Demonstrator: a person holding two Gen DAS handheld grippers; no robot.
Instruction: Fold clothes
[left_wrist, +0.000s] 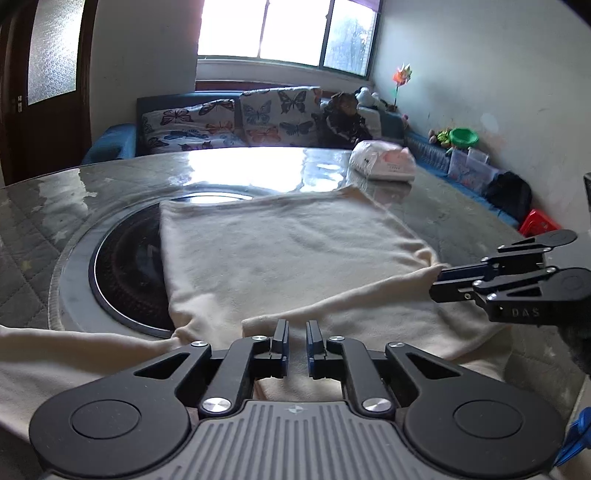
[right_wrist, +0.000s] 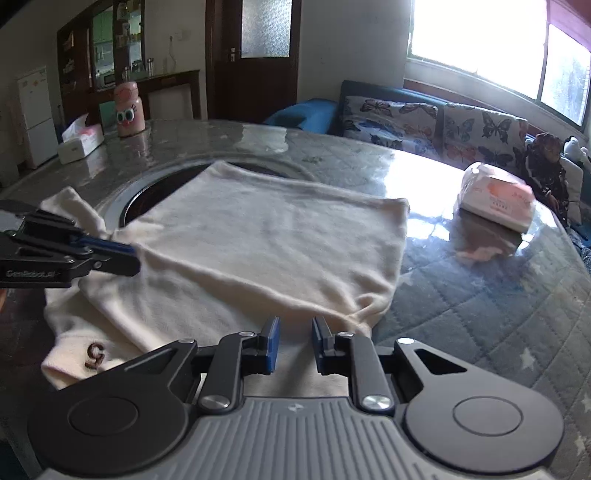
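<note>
The cream-coloured, soft knitted garment (right_wrist: 258, 236) lies spread on the grey quilted tabletop under glossy clear sheeting (right_wrist: 480, 295), its far part flat across the round dark inset plate (left_wrist: 125, 273) set in that table. Its near edge is doubled back on itself into a raised fold. A small brown mark shows on the near corner of the cloth.

The left gripper (left_wrist: 296, 332) sits at the near fold with its jaws almost closed; from the right wrist view its tips look nipped on the cloth's edge. The right gripper (right_wrist: 294, 334) stands at the other end of the same fold, jaws a narrow gap apart with cloth lying between; whether the pads press on it I cannot tell.

This looks like an early fold: the near edge taken at two corners, to be carried over the garment. The next move likely calls for both grips secure, then lifting evenly and laying edges flush.

Beyond the garment, a white-and-pink plastic tissue pack (right_wrist: 498, 203) rests on the table.
</note>
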